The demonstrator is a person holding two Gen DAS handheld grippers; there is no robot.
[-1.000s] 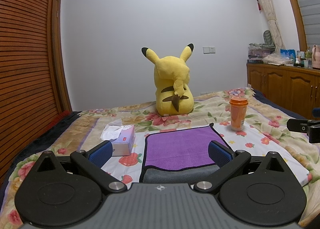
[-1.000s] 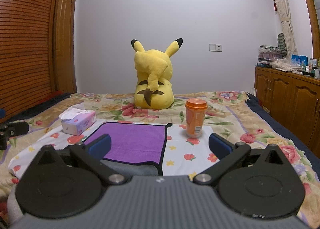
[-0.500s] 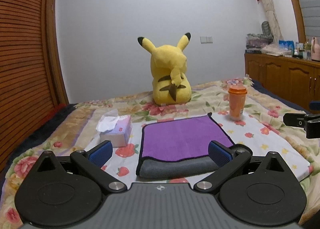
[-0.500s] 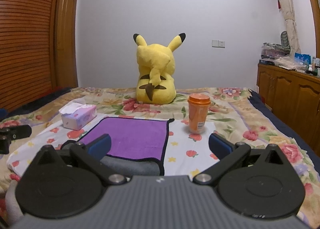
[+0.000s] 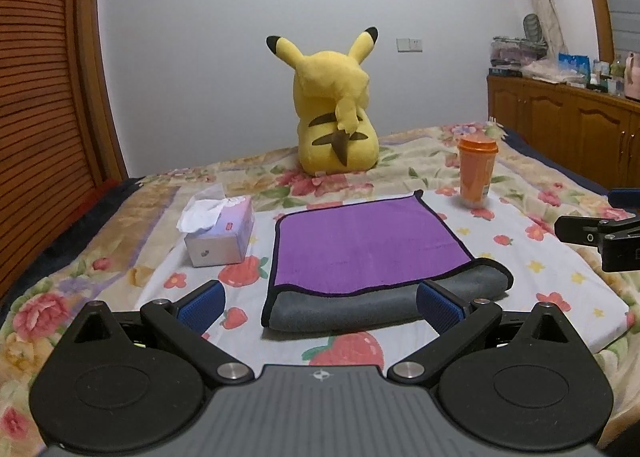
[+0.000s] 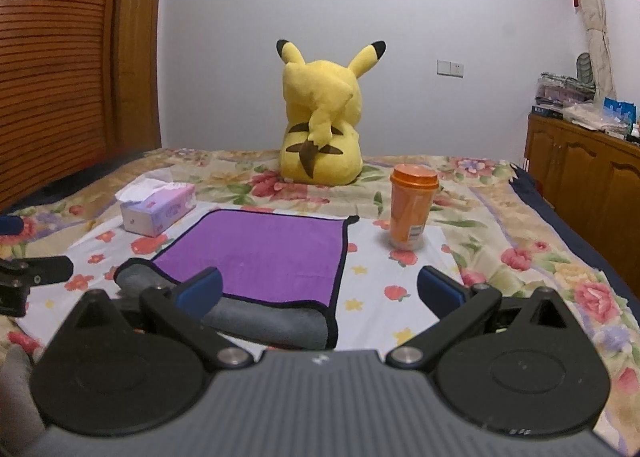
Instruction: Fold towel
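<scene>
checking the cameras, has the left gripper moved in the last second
Yes. In the left wrist view the towel and plush now sit lower and farther from the left gripper, so it has drawn back and tilted.

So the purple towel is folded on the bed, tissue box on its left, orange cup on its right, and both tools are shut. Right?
Not quite: neither tool is shut. The left tool and right tool both stand open and empty, as each wrist view shows. The rest holds: the purple towel lies folded on the bed, tissue box on its left, orange cup on its right.
</scene>
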